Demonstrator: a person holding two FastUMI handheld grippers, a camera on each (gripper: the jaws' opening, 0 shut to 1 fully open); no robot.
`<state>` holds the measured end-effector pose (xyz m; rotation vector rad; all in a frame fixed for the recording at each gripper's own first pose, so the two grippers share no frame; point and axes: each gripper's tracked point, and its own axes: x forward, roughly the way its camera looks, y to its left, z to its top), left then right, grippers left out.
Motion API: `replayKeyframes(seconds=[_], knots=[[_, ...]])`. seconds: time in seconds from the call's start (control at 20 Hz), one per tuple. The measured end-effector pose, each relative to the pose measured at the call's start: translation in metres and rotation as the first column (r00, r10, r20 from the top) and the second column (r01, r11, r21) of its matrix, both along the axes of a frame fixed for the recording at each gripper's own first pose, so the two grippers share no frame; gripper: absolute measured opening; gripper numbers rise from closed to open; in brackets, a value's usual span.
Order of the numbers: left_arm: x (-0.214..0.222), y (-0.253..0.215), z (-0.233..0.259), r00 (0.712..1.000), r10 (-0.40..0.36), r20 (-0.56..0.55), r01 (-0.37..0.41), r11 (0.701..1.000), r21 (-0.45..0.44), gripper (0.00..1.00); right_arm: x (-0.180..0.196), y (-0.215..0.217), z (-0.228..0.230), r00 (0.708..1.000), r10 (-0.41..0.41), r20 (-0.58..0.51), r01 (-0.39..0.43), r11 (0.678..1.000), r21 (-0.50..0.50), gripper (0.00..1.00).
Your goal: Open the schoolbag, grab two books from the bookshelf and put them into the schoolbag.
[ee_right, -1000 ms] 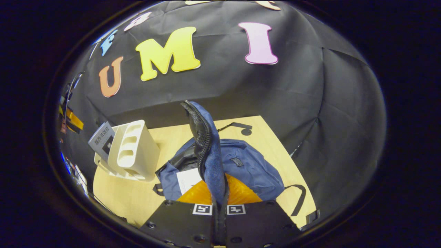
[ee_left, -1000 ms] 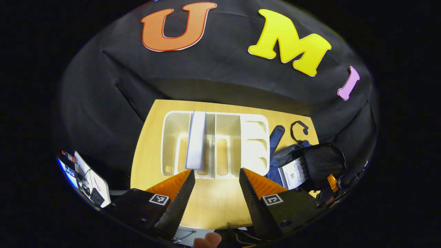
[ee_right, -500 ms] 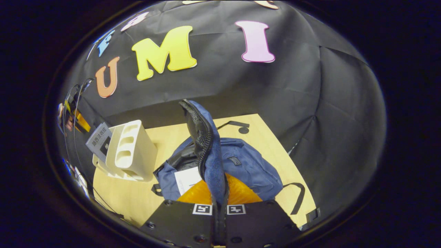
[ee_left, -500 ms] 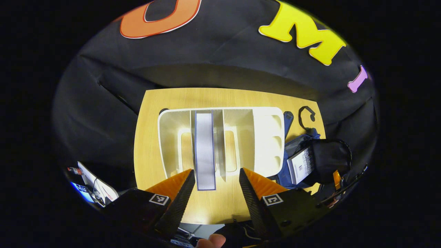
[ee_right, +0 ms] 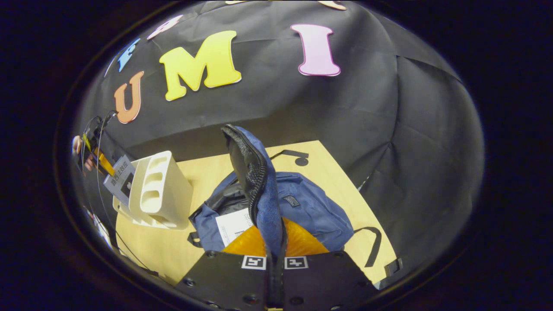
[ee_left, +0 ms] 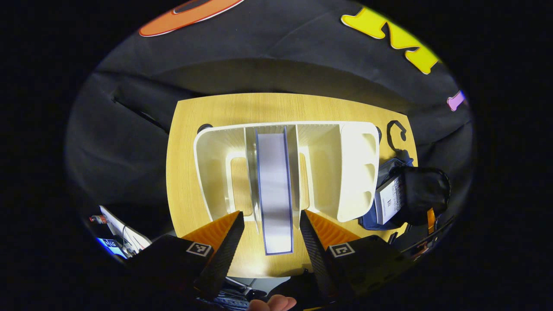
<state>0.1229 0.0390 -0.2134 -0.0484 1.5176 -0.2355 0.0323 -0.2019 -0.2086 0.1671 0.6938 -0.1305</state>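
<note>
A thin, stiff, light blue-edged book point(ee_left: 274, 194) stands upright in the white plastic bookshelf point(ee_left: 358, 172); the spread left gripper point(ee_left: 268, 242) straddles it. Pinch both covers. The right gripper point(ee_right: 275, 242) clamps the soft blue schoolbag flap point(ee_right: 259, 190).

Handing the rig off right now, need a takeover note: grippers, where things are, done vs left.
Left gripper: open, fingers either side of the second book, not yet closed on it.
Right gripper: shut on the schoolbag's flap, holding it up.
White bookshelf stands on the wooden table; the book stands upright in its middle slot.
Blue schoolbag lies beside the shelf, open, with the first book already inside.
Done: bag open, one book in.
Left: close on the second book, lift it out and put it into the bag.
</note>
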Motion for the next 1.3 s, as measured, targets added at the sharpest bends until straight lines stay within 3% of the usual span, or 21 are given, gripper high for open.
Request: replayKeyframes(seconds=[0.7,0.95,1.0,1.15,1.25,1.3], knots=[[-0.014,-0.005,-0.046,0.993,0.009,-0.117,-0.003,0.999,0.049,0.77,-0.006,0.003,-0.005,1.000,-0.003,0.002,0.003,1.000,-0.002,0.04],[-0.019,-0.005,-0.055,0.990,0.057,-0.129,-0.049,0.996,0.069,0.61,-0.011,0.000,-0.005,1.000,-0.003,0.006,0.003,1.000,0.006,0.01],[-0.020,-0.004,-0.055,0.989,0.063,-0.131,-0.054,0.996,0.074,0.51,-0.012,-0.001,-0.005,1.000,-0.002,0.008,0.002,1.000,0.007,0.01],[-0.026,-0.005,-0.050,0.983,0.095,-0.159,-0.084,0.994,0.075,0.47,-0.013,-0.002,-0.005,1.000,0.004,0.012,-0.004,1.000,0.013,0.01],[-0.029,-0.002,-0.045,0.984,0.101,-0.148,-0.091,0.993,0.078,0.50,-0.015,-0.002,-0.005,1.000,0.013,0.013,-0.014,1.000,0.010,0.01],[-0.029,-0.001,-0.040,0.985,0.103,-0.138,-0.092,0.992,0.082,0.46,-0.016,-0.001,-0.006,1.000,0.021,0.013,-0.021,1.000,0.013,0.01]])
